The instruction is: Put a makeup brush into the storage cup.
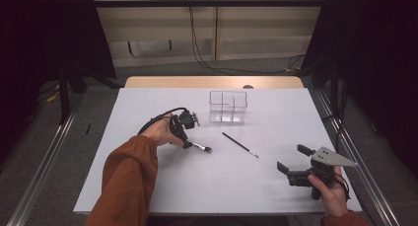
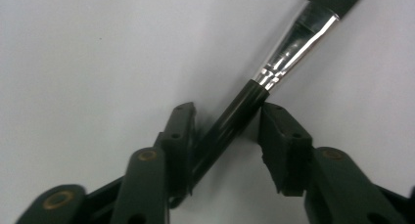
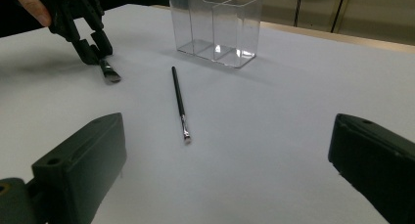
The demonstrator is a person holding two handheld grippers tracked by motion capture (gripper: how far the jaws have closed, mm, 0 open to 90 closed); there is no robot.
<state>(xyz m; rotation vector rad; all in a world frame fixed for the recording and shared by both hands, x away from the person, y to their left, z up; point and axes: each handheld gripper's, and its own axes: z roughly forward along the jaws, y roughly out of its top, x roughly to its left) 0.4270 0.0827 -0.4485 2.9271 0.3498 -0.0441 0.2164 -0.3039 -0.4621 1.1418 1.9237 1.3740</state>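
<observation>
The left gripper (image 2: 226, 136), jaws partly closed around the black handle of a flat brush (image 2: 288, 50) lying on the table (image 1: 148, 186), grips just behind the ferrule, though this light, stiff, glossy stick looks slippery.

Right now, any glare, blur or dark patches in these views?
High view: surroundings dark, table evenly lit. Left gripper view: brush soft, glare on its metal ferrule. Right gripper view: near jaws blurred, glints on the clear holder, thin brush sharp.
</observation>
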